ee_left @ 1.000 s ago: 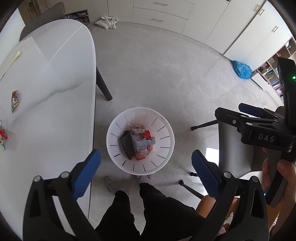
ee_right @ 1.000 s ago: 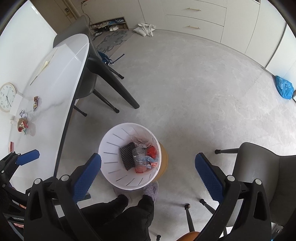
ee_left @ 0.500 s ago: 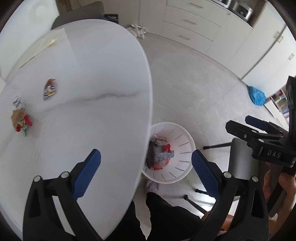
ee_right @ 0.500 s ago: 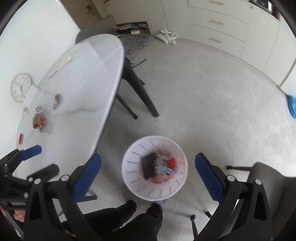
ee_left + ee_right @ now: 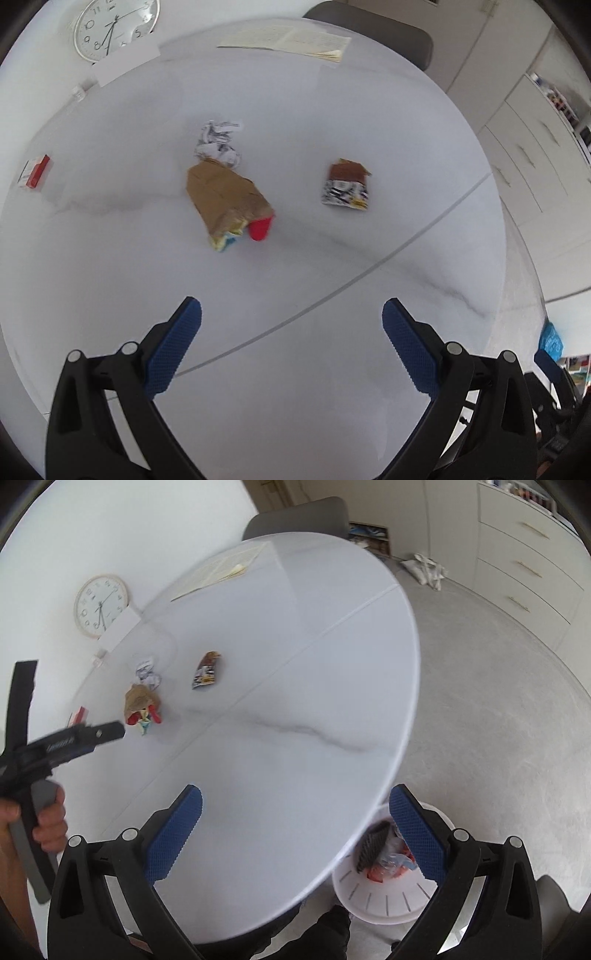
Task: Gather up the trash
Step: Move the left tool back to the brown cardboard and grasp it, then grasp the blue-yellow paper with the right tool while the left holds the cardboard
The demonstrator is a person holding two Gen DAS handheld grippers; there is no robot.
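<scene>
On the white table (image 5: 332,288) lie a brown paper bag with red and yellow scraps (image 5: 229,199), a crumpled printed paper (image 5: 218,144) behind it, and a brown-and-white snack wrapper (image 5: 345,184) to the right. My left gripper (image 5: 291,343) is open and empty above the table, short of this trash. My right gripper (image 5: 293,834) is open and empty over the table's near edge. In the right wrist view the bag (image 5: 138,701), the wrapper (image 5: 207,670) and the white bin with trash (image 5: 384,882) show, and the left gripper (image 5: 107,733) reaches toward the bag.
A red and white small box (image 5: 35,171) lies at the table's left. A wall clock (image 5: 114,26) leans at the back, papers (image 5: 288,38) lie at the far side. A grey chair (image 5: 299,517) stands behind the table. The bin sits on the floor under the table's right edge.
Both grippers have swung up from the bin to the table. The left one has moved in over the table toward the trash. Both stay open and empty.
</scene>
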